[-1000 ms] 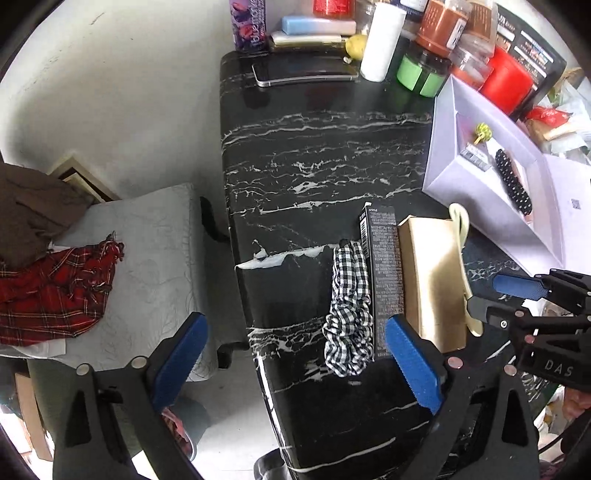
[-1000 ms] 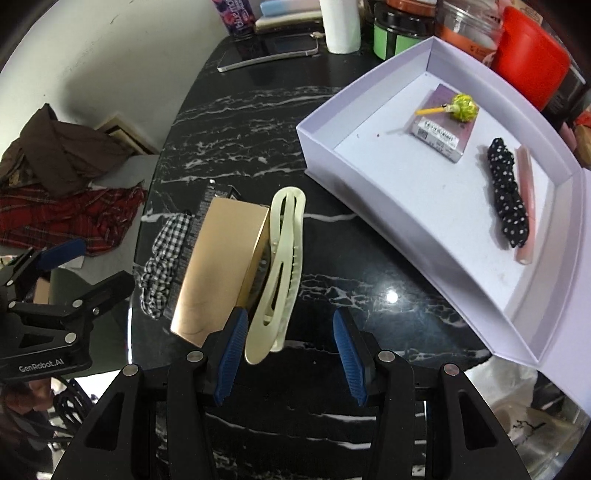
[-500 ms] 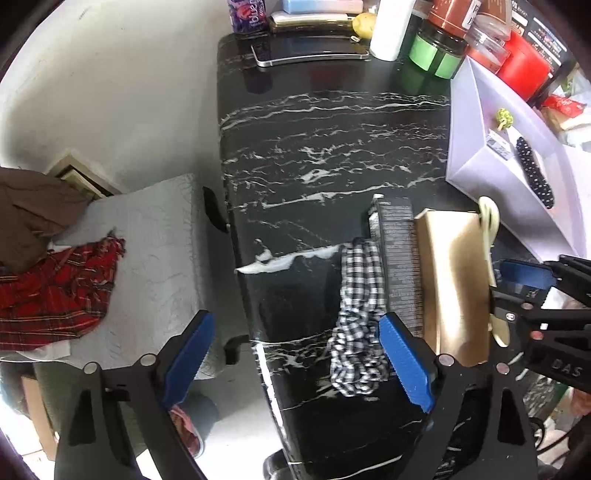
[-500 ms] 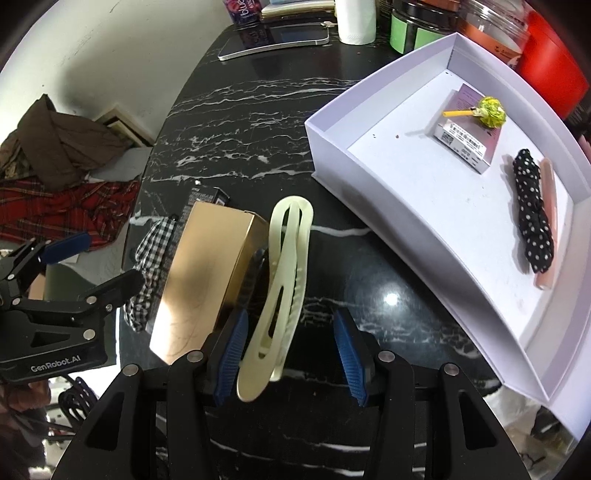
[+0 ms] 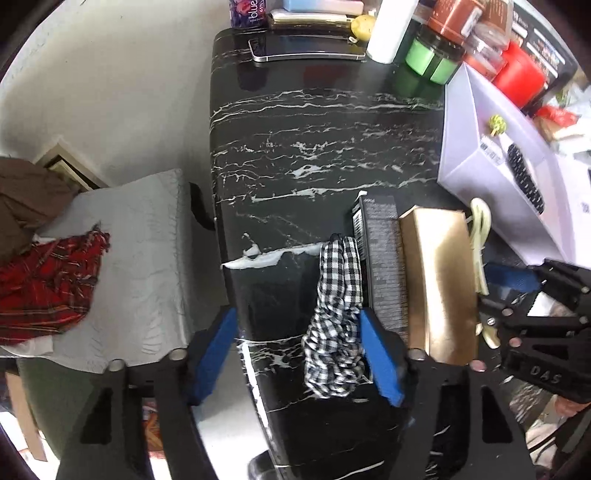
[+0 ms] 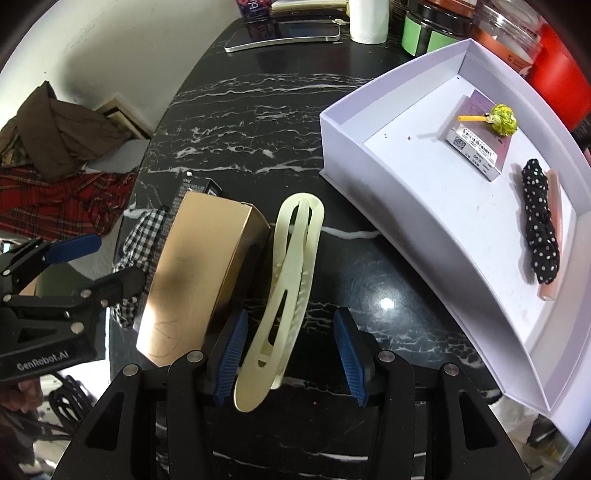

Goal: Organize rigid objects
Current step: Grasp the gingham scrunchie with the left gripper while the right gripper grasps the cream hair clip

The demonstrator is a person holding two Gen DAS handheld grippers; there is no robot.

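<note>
On the black marble table (image 5: 314, 147) lie a checked scrunchie (image 5: 334, 321), a long black box (image 5: 384, 258), a gold box (image 5: 439, 284) and a cream hair clip (image 6: 291, 280), side by side. My right gripper (image 6: 291, 345) is open, with the near end of the cream hair clip between its blue pads, close to the left one. My left gripper (image 5: 299, 363) is open, low over the table edge, with the near end of the checked scrunchie beside its right pad. A white tray (image 6: 424, 229) at the right holds a small box with a lollipop (image 6: 498, 118) on it, a dotted scrunchie (image 6: 539, 225) and a pink stick.
Along the far table edge stand a phone (image 5: 306, 50), a white bottle (image 5: 391, 29), a green-labelled jar (image 5: 432, 61), a red tub (image 5: 521, 79) and a can. Left of the table is a grey seat (image 5: 140, 251) with red plaid and brown clothes.
Both grippers have moved forward and lower. The left gripper has shifted right, so the scrunchie now lies by its right pad. The hair clip reaches further in between the right gripper's pads.
</note>
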